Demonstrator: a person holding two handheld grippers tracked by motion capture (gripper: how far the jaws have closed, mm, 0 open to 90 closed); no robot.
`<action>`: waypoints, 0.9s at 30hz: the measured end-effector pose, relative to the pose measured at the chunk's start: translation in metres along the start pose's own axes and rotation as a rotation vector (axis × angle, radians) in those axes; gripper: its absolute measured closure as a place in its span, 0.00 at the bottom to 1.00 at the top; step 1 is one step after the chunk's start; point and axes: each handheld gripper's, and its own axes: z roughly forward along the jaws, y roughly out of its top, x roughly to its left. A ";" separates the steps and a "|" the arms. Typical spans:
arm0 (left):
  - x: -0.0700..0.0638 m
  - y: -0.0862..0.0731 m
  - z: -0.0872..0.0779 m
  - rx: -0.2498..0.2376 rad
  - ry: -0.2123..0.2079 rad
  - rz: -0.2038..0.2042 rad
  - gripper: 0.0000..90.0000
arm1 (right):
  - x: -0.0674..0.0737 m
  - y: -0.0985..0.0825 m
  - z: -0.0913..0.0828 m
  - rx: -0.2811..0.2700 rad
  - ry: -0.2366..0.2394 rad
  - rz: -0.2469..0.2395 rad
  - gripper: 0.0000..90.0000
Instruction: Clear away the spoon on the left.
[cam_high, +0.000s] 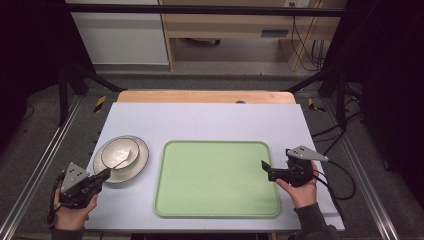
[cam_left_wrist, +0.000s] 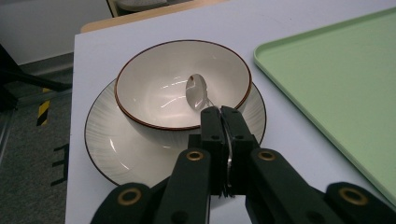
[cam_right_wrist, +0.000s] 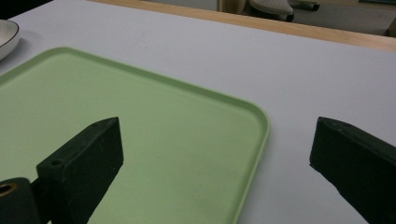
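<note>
We see the left gripper (cam_left_wrist: 223, 114) at the near rim of the white bowl (cam_left_wrist: 154, 88), its jaws clenched on the thin handle of a metal spoon (cam_left_wrist: 196, 91). The spoon's head lies inside the bowl, near the bottom, and the handle runs up over the bowl's rim into the jaws. The bowl has a dark brown edge and sits on a white plate (cam_left_wrist: 112, 149) with a ribbed rim. In the high view the left gripper (cam_high: 104, 174) meets the plate's (cam_high: 142, 150) near edge, and the bowl (cam_high: 116, 150) sits just left of the green tray (cam_high: 215, 177) on the pale tabletop (cam_high: 200, 120).

The right gripper (cam_high: 264, 167) hovers at the tray's right edge, well apart from the bowl. Its jaws stand released and wide, with nothing between them; in the right gripper view they frame the tray's (cam_right_wrist: 140, 121) rounded far corner, and a sliver of the plate (cam_right_wrist: 7, 37) shows beyond the tray.
</note>
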 end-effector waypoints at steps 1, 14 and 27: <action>0.000 0.000 0.000 -0.001 0.001 0.000 0.99 | 0.000 0.000 0.000 0.001 0.000 -0.003 0.03; -0.001 0.004 -0.007 -0.029 0.012 0.013 0.99 | 0.000 0.000 0.000 -0.002 0.000 0.001 0.03; -0.002 0.007 -0.013 -0.056 0.017 0.017 0.99 | 0.000 0.001 -0.001 -0.004 0.000 0.002 0.03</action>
